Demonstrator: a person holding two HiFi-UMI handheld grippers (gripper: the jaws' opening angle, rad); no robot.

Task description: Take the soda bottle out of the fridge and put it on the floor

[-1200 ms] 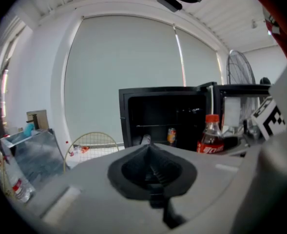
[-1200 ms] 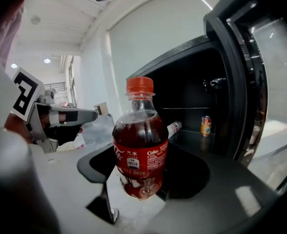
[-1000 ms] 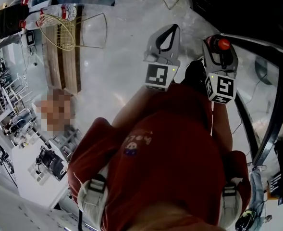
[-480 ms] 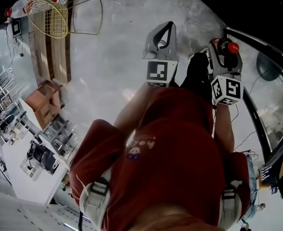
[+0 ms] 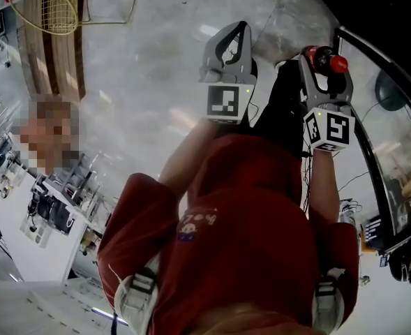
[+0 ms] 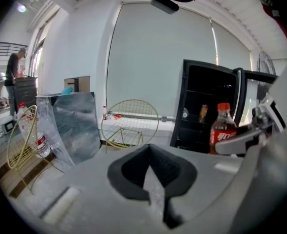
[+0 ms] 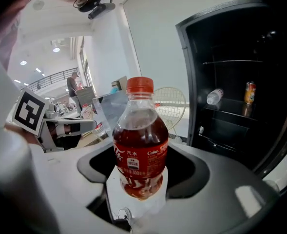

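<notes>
The soda bottle (image 7: 141, 150), dark cola with a red cap and red label, stands upright between the jaws of my right gripper (image 7: 139, 189), which is shut on its lower body. In the head view the bottle's red cap (image 5: 337, 63) pokes out of the right gripper (image 5: 324, 68), held in the air over the pale floor. The left gripper (image 5: 236, 30) is beside it to the left, shut and empty; its jaws meet at the tip (image 6: 152, 155). The left gripper view shows the bottle (image 6: 222, 130) in front of the open black fridge (image 6: 201, 111).
The fridge (image 7: 240, 82) stands open at the right, with a can (image 7: 250, 92) and a lying plastic bottle (image 7: 214, 96) on its shelves. A round wire frame (image 6: 130, 126) and a silver bag (image 6: 75, 126) stand on the floor. White desks (image 5: 24, 222) line the left.
The head view has swung, so the wire frame and wooden strip slid up and left. Both grippers sit slightly higher in view. The bottle stays in the right gripper.
</notes>
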